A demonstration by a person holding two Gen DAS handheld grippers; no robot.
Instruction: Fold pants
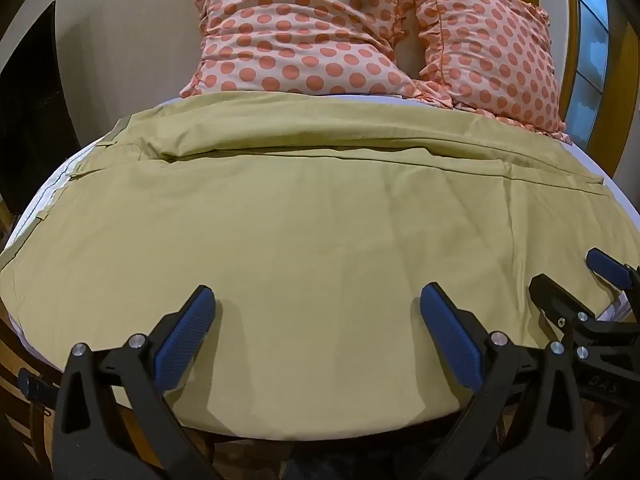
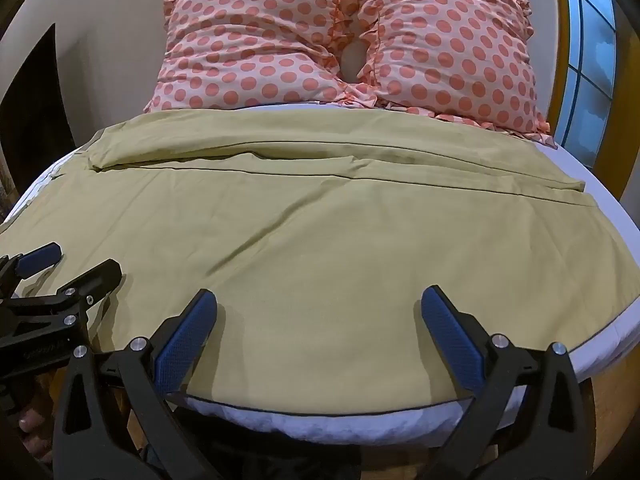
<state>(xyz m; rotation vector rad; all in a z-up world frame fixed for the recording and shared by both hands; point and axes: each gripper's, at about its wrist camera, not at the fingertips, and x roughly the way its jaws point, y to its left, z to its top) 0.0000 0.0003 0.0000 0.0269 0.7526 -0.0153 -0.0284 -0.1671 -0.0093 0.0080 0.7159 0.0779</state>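
At the near edge of the bed [image 2: 600, 332], both grippers sit low over the olive-tan pants [image 1: 300, 220], which are spread flat across the white mattress. Left gripper [image 1: 316, 312] has its jaws wide apart, holding nothing; right gripper [image 2: 318, 312], just beside it, has its jaws equally spread and empty, blue pads [image 2: 188, 332] above the cloth. Farther along the pants, a lengthwise fold runs across the fabric. Beyond the pants, two polka-dot pillows [image 2: 260, 52] lean against the wall.
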